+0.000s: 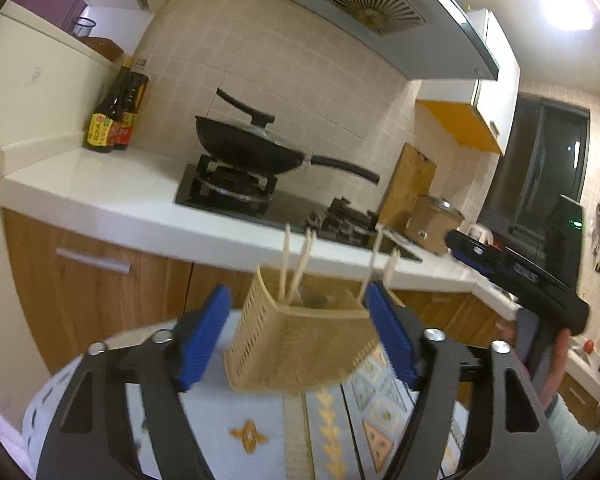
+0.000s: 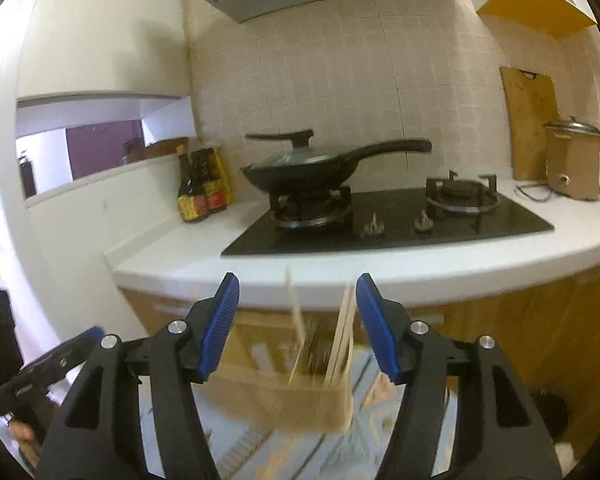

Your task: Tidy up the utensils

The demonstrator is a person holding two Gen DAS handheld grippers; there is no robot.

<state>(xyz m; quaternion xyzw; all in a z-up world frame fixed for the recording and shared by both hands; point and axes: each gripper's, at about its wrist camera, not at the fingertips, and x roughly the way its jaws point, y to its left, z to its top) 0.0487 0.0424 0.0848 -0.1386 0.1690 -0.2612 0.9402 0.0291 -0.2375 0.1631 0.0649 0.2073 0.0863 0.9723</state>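
Sitting on a pale blue patterned cloth-covered table [image 1: 228,412]: beige perforated plastic utensil basket [image 1: 300,348], upright but slightly tilted, in front of the white kitchen counter [image 1: 112,196]. Standing inside it: several pale wooden chopsticks [image 1: 298,264], leaning apart, tips sticking up above the rim. Something darker also showing inside the basket in the right wrist view, too blurred to name.

Left gripper [image 1: 296,320] hanging spread wide, blue pads on either side of the basket, right pad looking near or against the basket's end, left pad apart from it; contact not certain. Right gripper [image 2: 296,320] also standing wide apart, holding nothing, chopsticks [image 2: 340,340] and basket [image 2: 280,392] lying between its fingers further off, motion-blurred.

Handling guess: basket looking light, thin-walled, a bit flexible, likely tipping or sliding on the cloth if pushed; pinching one top rim or squeezing the short ends seeming safest. Chopsticks looking light, stiff, smooth, prone to rolling and slipping; gripping mid-shaft above the rim, across the bundle, seeming best.

Background only: black lidded wok [image 1: 252,144] on black gas hob [image 2: 380,224].
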